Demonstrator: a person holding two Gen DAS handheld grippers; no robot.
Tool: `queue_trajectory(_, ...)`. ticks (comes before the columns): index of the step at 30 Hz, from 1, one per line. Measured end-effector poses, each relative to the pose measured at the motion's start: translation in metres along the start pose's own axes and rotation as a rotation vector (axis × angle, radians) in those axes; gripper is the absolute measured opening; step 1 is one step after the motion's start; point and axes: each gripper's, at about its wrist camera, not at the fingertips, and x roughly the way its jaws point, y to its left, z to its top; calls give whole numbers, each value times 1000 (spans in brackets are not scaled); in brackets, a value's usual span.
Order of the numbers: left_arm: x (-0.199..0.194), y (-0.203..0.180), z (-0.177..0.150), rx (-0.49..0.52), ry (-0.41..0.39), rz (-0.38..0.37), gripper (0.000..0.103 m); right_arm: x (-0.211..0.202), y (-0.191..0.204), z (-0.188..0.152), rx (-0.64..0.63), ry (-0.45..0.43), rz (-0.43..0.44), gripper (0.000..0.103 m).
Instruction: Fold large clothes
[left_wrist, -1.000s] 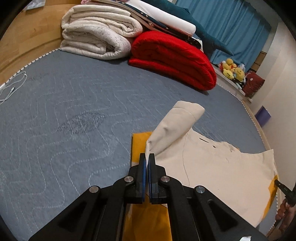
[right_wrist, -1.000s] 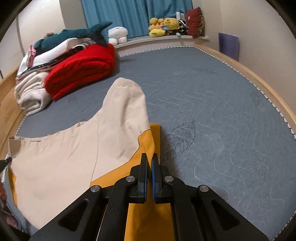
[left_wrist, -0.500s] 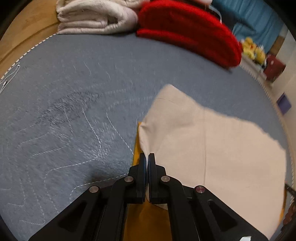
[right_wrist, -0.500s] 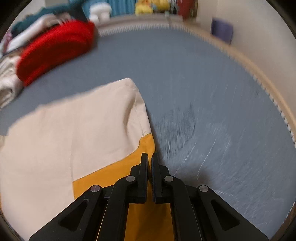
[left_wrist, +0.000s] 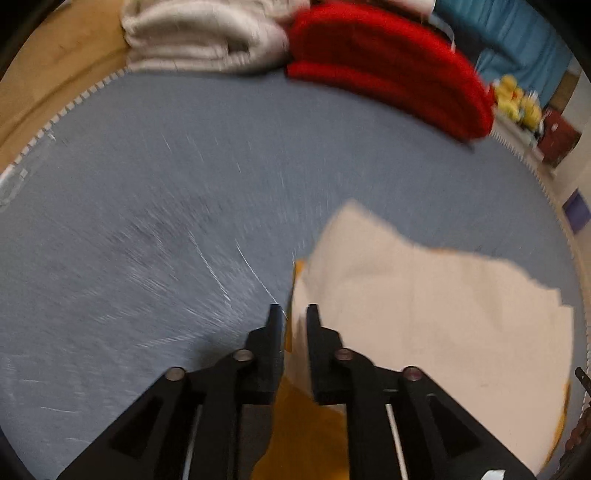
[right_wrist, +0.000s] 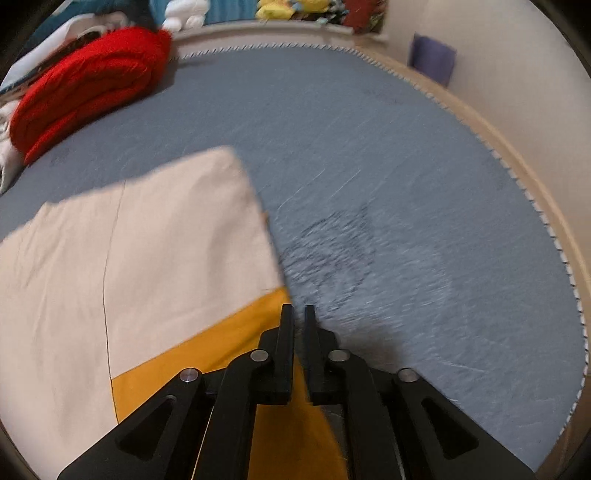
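The cream and mustard garment (right_wrist: 155, 258) lies spread flat on the grey quilted bed (right_wrist: 388, 166), its cream half folded over the mustard layer. The left claw (left_wrist: 292, 314) has just been opening; its jaws stand apart over the garment's edge, the cloth between them but not pinched. The right claw (right_wrist: 298, 314) has just been opening too, a narrow gap showing above the mustard corner. Beyond, a folded red blanket (left_wrist: 388, 62) sits beside a cream blanket (left_wrist: 199, 40).
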Motion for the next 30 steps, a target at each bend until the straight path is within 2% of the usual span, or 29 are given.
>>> queue_trajectory(2,-27,1,-2,27,-29,-66,22,-22,-10,1,39,-46,37,10)
queue_trajectory(4,-42,-5,-14,90,12,-171,27,-42,-16,0,39,-87,88,12)
queue_trajectory(5,-44,-13,-27,150,76,-249,28,-50,-16,-4,17,-87,138,12)
queue_trajectory(6,-42,-22,-45,217,161,-322,31,-54,-14,-10,-19,-51,221,12)
queue_trajectory(7,-38,-30,-65,285,231,-363,31,-54,-12,-13,-42,-14,277,12)
queue_trajectory(8,-37,-38,-81,358,266,-364,31,-53,-9,-23,-80,48,354,12)
queue_trajectory(9,-36,-45,-97,451,281,-337,31,-50,-4,-36,-134,114,393,12)
queue_trajectory(10,-31,-51,-119,556,307,-297,31,-46,-1,-49,-193,165,396,12)
queue_trajectory(11,-23,-49,-134,598,346,-272,31,-44,3,-63,-252,198,370,12)
queue_trajectory(13,-14,-41,-149,602,384,-234,34,-36,4,-90,-354,248,286,12)
queue_trajectory(15,-18,-34,-147,572,373,-212,34,-29,-6,-107,-376,308,239,11)
queue_trajectory(17,-25,-30,-144,562,362,-149,33,-32,-13,-110,-361,314,237,11)
queue_trajectory(19,-31,-24,-146,568,369,-119,30,-34,-17,-112,-357,327,218,11)
queue_trajectory(21,-27,-14,-154,585,419,-78,30,-32,-20,-117,-375,350,185,11)
queue_trajectory(23,-21,-5,-164,609,464,5,30,-27,-23,-122,-386,380,155,11)
queue_trajectory(24,-20,1,-167,606,482,50,30,-26,-25,-124,-389,388,140,11)
queue_trajectory(25,-22,3,-167,591,486,61,30,-27,-26,-124,-392,391,128,11)
queue_trajectory(26,-29,5,-163,558,480,80,30,-27,-27,-124,-397,401,105,11)
queue_trajectory(28,-51,3,-152,518,407,117,26,-33,-31,-122,-407,408,26,11)
queue_trajectory(29,-72,-2,-144,489,328,122,26,-42,-35,-117,-390,377,-22,12)
queue_trajectory(30,-96,-5,-138,447,244,107,26,-54,-37,-111,-361,336,-27,12)
